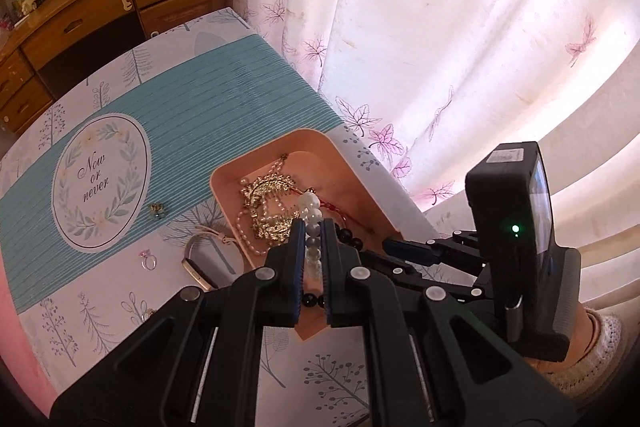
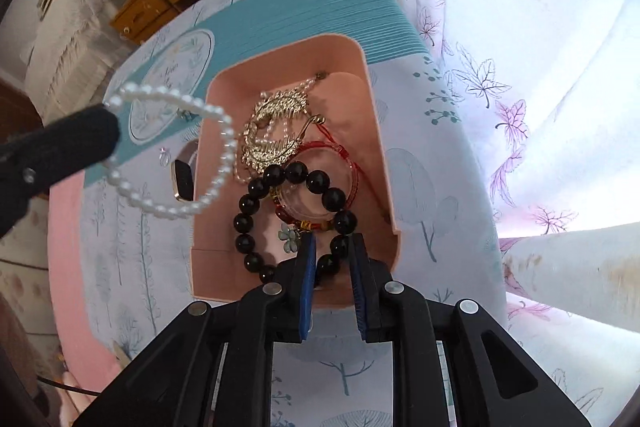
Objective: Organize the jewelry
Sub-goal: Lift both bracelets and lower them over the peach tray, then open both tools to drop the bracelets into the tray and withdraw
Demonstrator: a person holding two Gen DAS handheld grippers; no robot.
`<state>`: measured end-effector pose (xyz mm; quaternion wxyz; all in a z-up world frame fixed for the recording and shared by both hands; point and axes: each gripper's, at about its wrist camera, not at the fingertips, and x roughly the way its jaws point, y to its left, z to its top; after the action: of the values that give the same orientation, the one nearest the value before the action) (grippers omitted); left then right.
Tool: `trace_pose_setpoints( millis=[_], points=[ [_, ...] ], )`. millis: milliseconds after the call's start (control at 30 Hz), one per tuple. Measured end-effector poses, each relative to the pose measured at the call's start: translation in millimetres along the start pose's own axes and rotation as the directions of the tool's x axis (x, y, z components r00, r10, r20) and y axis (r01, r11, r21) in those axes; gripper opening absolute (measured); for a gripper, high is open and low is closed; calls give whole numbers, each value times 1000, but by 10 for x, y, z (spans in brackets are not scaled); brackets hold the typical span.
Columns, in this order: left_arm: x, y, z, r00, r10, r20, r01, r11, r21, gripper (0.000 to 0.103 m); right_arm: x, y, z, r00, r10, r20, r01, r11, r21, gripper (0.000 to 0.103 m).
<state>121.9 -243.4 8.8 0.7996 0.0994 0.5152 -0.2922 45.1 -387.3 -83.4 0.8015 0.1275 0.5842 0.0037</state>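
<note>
Right wrist view shows my right tongs point(image 2: 331, 253) pinching the black round-bead bracelet point(image 2: 292, 219) low over the pink plastic tray point(image 2: 376, 131), ready to drop it among the gold comb point(image 2: 272, 135). My left tongs point(image 2: 114, 125) clench the white pearl bracelet point(image 2: 176, 155) aloft beside the tray, awaiting its turn.

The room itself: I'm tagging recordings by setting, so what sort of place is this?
Probably a home bedroom or living room: a wooden dresser cluttered with small items, a leaf-print curtain, and a table under a printed tablecloth.
</note>
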Motion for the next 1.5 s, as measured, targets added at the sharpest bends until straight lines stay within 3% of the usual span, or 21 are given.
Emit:
trace_pose_setpoints(
  millis=[200,400,567,967,1200,1433,1500],
  points=[
    [252,-157,127,1000,-18,-5,18,1000,19,5,-182,-33,-51,999,7,54,-7,1000,12,24],
    [619,-215,152,996,51,-71,-46,996,77,7,-259,-18,-70,997,19,71,-20,1000,7,24],
    [703,-15,45,991,71,-111,-68,997,30,14,-280,33,-125,997,17,78,-16,1000,-9,24],
    [239,624,-211,988,135,-71,-137,990,-33,15,-250,202,-168,998,23,65,-21,999,-45,24],
    [-113,1029,-613,991,124,-52,-131,981,-147,15,-308,400,-225,997,38,72,-32,996,-88,24],
    [-581,1303,-1058,977,206,48,-190,954,-230,16,-418,698,-284,994,56,89,-41,985,-165,24],
    [-668,1359,-1152,972,225,64,-203,947,-247,23,-445,815,-304,994,65,92,-47,981,-190,24]
  ],
)
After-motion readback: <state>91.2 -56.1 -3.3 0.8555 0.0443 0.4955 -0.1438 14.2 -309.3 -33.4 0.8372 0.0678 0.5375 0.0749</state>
